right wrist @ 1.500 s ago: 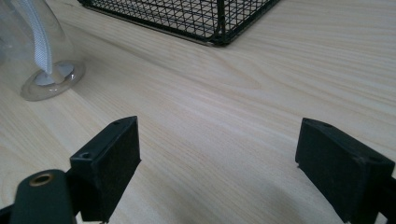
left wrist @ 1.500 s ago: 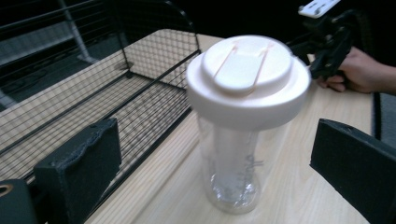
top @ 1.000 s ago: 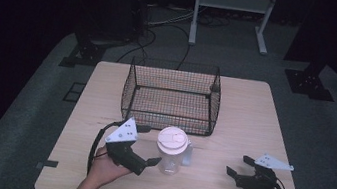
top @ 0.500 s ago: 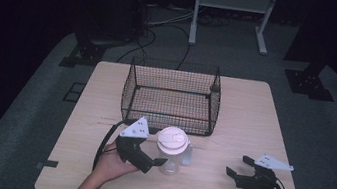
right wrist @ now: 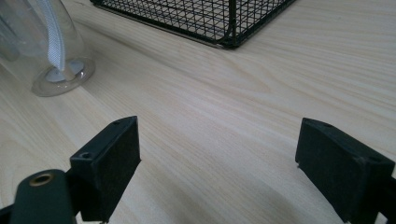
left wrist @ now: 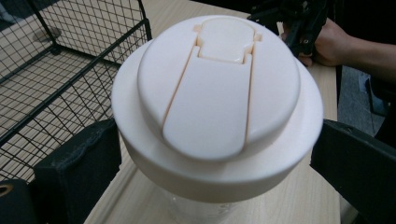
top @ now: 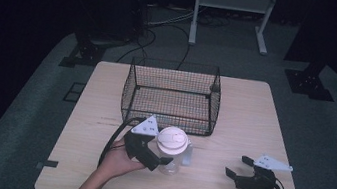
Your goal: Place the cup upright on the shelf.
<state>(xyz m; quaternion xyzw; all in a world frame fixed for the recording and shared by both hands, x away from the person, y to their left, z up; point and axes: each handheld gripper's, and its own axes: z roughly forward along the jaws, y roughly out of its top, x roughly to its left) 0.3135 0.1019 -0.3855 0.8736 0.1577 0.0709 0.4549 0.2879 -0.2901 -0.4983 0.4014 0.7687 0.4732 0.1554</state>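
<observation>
In the high view, the clear bottle [top: 171,150] with a white lid stood on the table [top: 248,121], just in front of the wire basket [top: 172,95]. The left gripper [top: 159,160] reached it; the right gripper [top: 236,168] rested well apart.

In the left gripper view, the jaws stood wide on both sides of the lid [left wrist: 217,98], not clearly touching.

In the right gripper view, the jaws were wide over bare wood.

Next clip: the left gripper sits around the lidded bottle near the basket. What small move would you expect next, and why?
Probably closing the left gripper on the clear bottle. Its jaws stand open on either side, just under the white flip-top lid, with small gaps showing. The wire basket right behind looks like a likely destination, but that is a guess. The right gripper rests open, apart.
</observation>
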